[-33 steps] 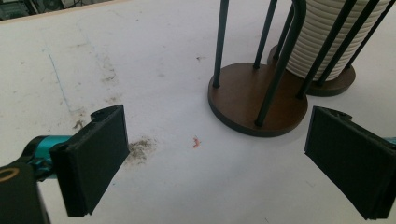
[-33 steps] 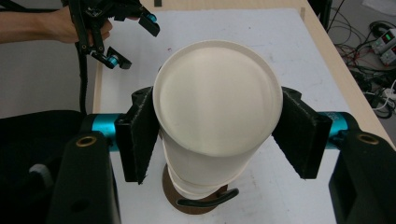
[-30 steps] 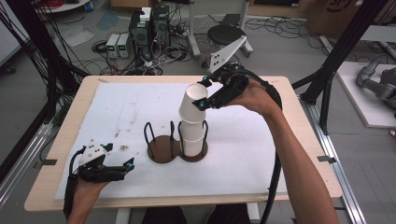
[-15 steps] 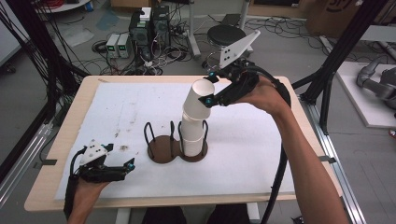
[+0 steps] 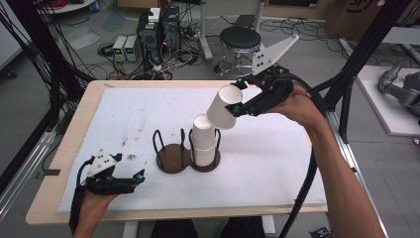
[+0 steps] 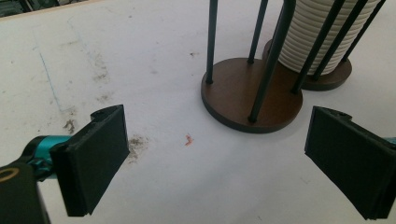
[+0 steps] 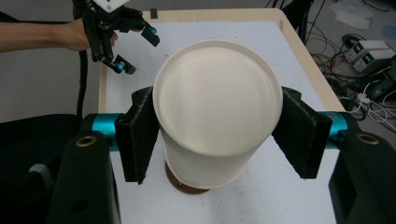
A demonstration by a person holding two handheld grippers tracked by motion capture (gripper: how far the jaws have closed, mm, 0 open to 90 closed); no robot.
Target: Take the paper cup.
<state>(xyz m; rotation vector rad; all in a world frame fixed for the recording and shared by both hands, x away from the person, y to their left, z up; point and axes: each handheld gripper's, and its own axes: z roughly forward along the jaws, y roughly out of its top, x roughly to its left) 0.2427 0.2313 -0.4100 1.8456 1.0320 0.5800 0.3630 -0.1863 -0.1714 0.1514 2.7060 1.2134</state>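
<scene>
High view: right gripper (image 5: pixel 236 97) clamps light, crushable paper cup (image 5: pixel 224 106) by its sidewall; left gripper (image 5: pixel 140 176) gapes empty.

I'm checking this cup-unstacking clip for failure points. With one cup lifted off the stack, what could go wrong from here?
1. The right gripper pinches the thin paper cup by its sides, tilted above the table; it could dent or slip out.
2. The cup hangs close to the stack of cups in the holder; a low swing might knock the stack or catch the wire posts.
3. The left gripper rests open, apart from the holder, so nothing steadies it.
</scene>
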